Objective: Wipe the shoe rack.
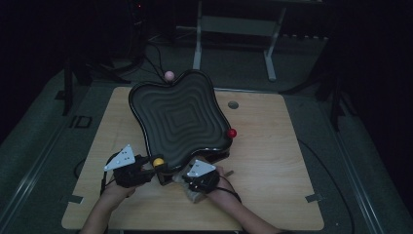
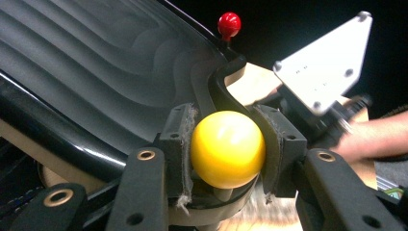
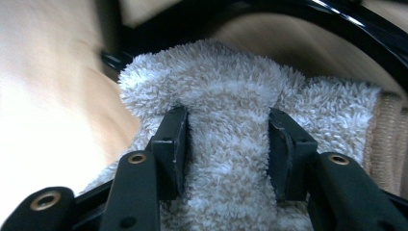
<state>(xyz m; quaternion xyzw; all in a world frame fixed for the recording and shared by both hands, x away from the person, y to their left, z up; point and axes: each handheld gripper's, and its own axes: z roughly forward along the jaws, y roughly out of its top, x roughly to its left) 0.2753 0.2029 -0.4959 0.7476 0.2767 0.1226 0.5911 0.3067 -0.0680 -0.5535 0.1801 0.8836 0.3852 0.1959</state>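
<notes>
Black wavy tray (image 1: pixel 180 117) is taking up the table's (image 1: pixel 272 185) middle and far left, blocking passage there. Red knob (image 1: pixel 232 132) is sticking out at its right edge. Bare tabletop is lying open right of the tray and along the near edge.

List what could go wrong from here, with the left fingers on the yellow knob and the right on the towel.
1. The black wavy tray looks tilted and steadied mainly by the left gripper clamping the yellow knob; a slip on that smooth ball could drop it.
2. The right gripper holds a thick bunch of towel; the soft pile could slide free.
3. The two grippers work close together and might collide.
</notes>
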